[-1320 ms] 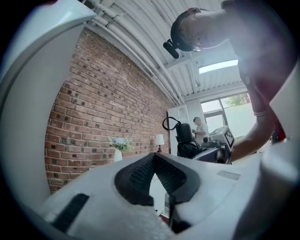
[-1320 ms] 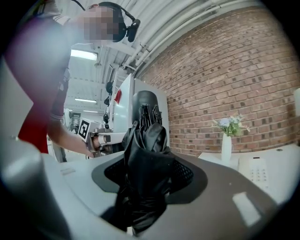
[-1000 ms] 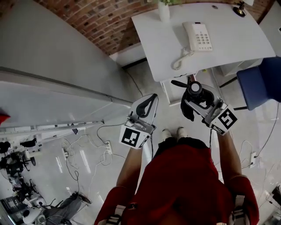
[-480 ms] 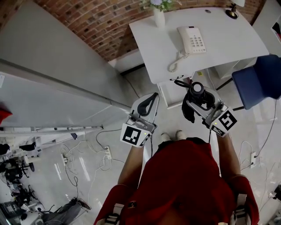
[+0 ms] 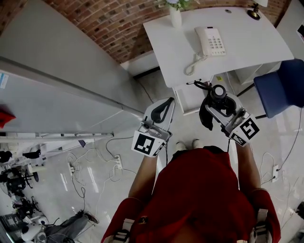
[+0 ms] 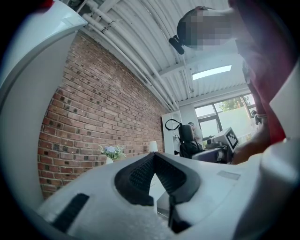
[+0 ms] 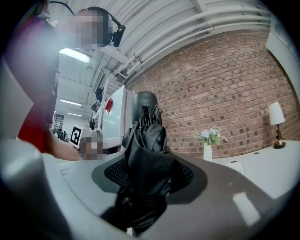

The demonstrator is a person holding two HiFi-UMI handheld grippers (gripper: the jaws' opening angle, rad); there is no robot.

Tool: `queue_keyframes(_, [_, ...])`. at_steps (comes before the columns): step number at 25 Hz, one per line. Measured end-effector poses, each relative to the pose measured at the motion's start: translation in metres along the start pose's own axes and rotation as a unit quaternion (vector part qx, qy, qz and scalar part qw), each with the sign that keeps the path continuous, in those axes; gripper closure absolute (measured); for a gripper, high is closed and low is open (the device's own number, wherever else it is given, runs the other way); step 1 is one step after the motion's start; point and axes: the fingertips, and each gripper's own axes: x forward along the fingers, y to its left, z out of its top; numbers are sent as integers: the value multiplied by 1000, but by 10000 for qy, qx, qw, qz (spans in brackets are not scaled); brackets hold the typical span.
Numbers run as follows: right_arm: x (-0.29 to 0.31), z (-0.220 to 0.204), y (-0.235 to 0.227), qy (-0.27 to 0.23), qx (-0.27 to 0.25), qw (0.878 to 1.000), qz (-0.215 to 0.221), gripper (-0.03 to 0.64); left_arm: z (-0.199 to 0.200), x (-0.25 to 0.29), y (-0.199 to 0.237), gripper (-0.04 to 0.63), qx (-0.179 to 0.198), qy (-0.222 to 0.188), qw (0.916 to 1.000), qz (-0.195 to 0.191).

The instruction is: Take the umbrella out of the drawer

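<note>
Well, umbrella (image 7: 146,140) in right hand-held gripper (image 7: 148,174)

you're standing in an office-like lab space. a brick wall (image 5: 111,21) runs across at 12 o'clock. a white desk (image 5: 256,45) at 1 o'clock carries a telephone (image 5: 212,40), a vase of flowers (image 5: 175,14) and a small lamp (image 5: 256,11). a blue chair (image 5: 283,88) sits at 3 o'clock. loose cables (image 5: 78,159) trail over the glossy floor (image 5: 102,199) at 8 o'clock, near parked equipment (image 5: 14,182).

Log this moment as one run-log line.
right gripper: shut on umbrella | umbrella: black, folded, upright | left gripper: shut, empty | position: both held in front of white desk
</note>
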Motion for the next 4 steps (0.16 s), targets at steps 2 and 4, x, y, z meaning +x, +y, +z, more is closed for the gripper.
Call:
queue_keyframes(2, [0, 1, -1, -28, 28, 10000, -10, 380, -1, -1, 0, 588, 1, 38, 10000, 2])
queue_keyframes(4, [0, 1, -1, -51, 40, 10000, -13, 380, -1, -2, -1, 588, 7, 39, 10000, 6])
